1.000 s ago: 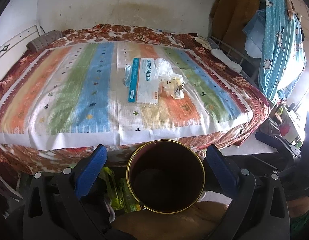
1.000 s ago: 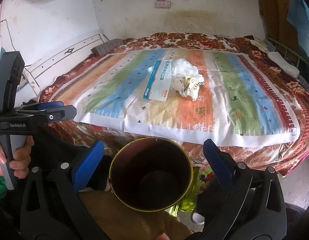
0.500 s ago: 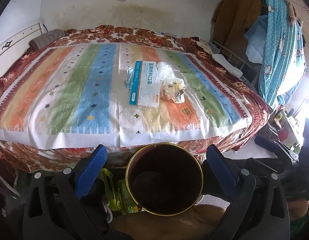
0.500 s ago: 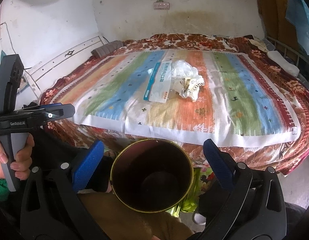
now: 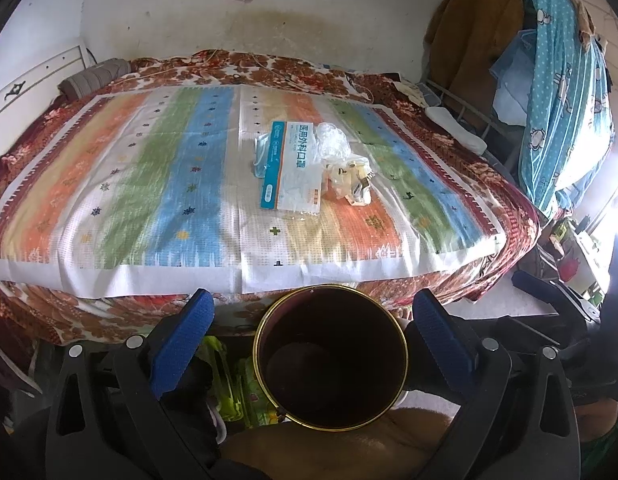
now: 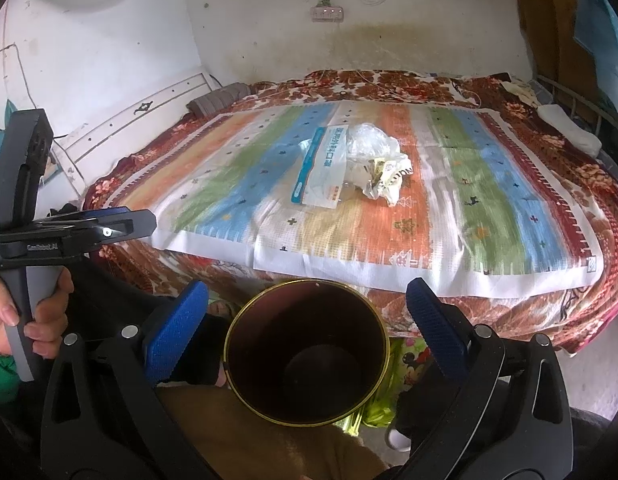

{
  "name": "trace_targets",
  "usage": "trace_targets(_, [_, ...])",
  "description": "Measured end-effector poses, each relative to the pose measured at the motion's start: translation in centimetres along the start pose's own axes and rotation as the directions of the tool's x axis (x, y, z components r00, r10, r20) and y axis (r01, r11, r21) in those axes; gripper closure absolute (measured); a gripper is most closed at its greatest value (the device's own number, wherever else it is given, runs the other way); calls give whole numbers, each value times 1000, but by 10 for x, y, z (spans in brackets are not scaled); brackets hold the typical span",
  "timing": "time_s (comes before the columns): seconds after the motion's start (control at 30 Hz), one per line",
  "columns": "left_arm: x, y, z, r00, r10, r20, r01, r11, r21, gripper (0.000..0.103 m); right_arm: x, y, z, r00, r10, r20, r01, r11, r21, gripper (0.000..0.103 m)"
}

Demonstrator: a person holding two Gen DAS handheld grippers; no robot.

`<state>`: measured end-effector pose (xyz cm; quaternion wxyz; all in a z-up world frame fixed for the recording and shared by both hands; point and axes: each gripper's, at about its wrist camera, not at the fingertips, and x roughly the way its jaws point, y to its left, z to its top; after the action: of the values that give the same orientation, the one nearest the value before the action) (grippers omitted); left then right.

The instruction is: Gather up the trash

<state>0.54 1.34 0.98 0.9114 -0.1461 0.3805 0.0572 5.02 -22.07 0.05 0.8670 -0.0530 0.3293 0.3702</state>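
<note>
Left wrist view: the left gripper (image 5: pixel 309 320) fills the bottom of the frame, its jaws spread wide and holding nothing. Between and below them, at lower centre, stands the dark bin (image 5: pixel 331 360) with a brass-coloured rim; it looks empty. Above it, across the middle of the frame, lies the bed (image 5: pixel 109 184) under a striped cover. The trash sits right of centre on that cover: a flat mask packet (image 5: pixel 291 170) with a blue edge, a crumpled clear plastic bag (image 5: pixel 331 142) touching its upper right side, and a crumpled wrapper (image 5: pixel 353 182) just beside its lower right.

Right wrist view: the right gripper (image 6: pixel 309 316) is likewise wide open and empty at the bottom of the frame, with the bin (image 6: pixel 307 354) below it. The mask packet (image 6: pixel 321 170), plastic bag (image 6: pixel 369 140) and wrapper (image 6: pixel 387 180) cluster in the upper middle, well apart from the jaws. The left gripper (image 6: pixel 109 226) appears side-on at the left edge, held in a hand (image 6: pixel 33 320).

Risks, as I judge them: the packet lies flat on soft cloth, so the jaws may pinch the cover along with it. The thin bag could slip or drag its neighbours. A light piece released off-centre could miss the bin's mouth.
</note>
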Motion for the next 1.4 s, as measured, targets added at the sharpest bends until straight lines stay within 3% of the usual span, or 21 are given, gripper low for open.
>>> trace_targets(0.83, [6, 8, 4, 1000, -2, -27, 1, 999, -41, 6, 8, -3, 0, 1000, -9, -9, 9, 1000, -4, 9])
trace_targets(1.1, [28, 5, 9, 996, -11, -91, 7, 999, -34, 6, 17, -4, 10, 999, 33, -42, -32, 999, 6, 9])
trace_targets(1.4, [54, 10, 35, 988, -16, -154, 9, 999, -46, 6, 32, -20, 33, 997, 33, -76, -31, 999, 24, 9])
